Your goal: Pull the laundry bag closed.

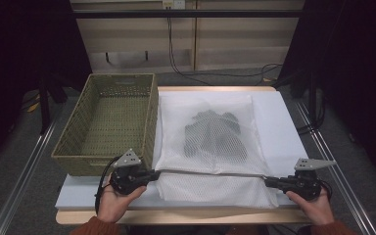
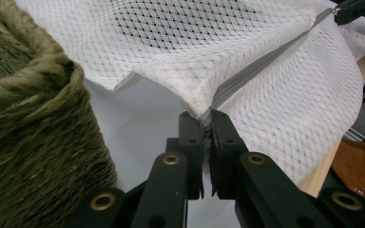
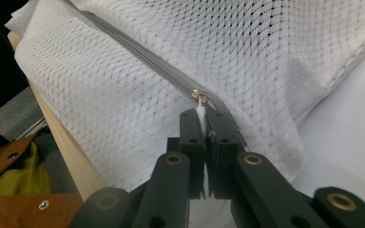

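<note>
From the high view I saw the white mesh laundry bag (image 1: 210, 147) lying flat on the pale table (image 1: 279, 122) at the centre of the frame, with a dark garment (image 1: 215, 133) showing through the netting in its upper half. The grey zipper (image 1: 210, 172) ran as a taut line across the lower part of the bag, stretched between my two tools.

My left gripper (image 1: 152, 175) sat at the lower left of that line. In the left gripper view its jaws were pinched together on the bag's corner at the zipper's end (image 2: 208, 114), with the fabric rising away from them toward the upper right of the frame.

My right gripper (image 1: 268, 181) sat at the lower right of the high view. In the right gripper view its jaws were clamped on the white pull tab (image 3: 200, 113) just below the small metal slider (image 3: 198, 96), and the zipper ran off to the upper left of the frame.

The green woven basket (image 1: 108, 122) stood at the left of the high view, just beside the bag's left edge, and its rim filled the left side of the left gripper view.
</note>
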The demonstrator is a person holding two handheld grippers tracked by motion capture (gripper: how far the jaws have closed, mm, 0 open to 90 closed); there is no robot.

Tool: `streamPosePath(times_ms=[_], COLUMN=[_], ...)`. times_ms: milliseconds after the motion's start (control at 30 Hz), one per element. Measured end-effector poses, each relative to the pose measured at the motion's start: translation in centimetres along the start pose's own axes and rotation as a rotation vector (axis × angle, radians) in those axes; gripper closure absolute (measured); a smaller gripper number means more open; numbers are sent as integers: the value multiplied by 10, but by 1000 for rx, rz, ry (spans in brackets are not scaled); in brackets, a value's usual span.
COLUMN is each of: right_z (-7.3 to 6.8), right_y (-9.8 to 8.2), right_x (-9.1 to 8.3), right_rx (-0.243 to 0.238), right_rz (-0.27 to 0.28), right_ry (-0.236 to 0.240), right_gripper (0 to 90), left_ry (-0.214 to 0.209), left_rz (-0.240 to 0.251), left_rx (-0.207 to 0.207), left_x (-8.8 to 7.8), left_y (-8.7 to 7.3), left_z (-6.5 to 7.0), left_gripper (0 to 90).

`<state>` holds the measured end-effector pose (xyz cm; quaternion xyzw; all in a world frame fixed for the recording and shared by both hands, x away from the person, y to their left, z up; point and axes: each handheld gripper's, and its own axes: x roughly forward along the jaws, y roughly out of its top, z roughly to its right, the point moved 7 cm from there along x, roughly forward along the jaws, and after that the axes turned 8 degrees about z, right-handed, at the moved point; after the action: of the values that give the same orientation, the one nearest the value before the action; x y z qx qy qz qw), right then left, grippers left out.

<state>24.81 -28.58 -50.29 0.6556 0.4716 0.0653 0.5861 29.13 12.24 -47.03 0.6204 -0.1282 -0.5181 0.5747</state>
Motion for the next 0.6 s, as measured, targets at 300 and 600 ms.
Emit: streamPosePath(times_ms=[300,600], right_z=[3,9], right_y=[0,0], right_x=[-4,-10], right_rx=[4,14], right_rz=[7,19], right_ry=[-12,-35], right_gripper=[876,876], left_ry=[0,5], left_rz=[2,0], left_rx=[-1,2], left_x=[0,0], left_y=[0,-1], left_z=[0,-2], left_gripper=[851,851])
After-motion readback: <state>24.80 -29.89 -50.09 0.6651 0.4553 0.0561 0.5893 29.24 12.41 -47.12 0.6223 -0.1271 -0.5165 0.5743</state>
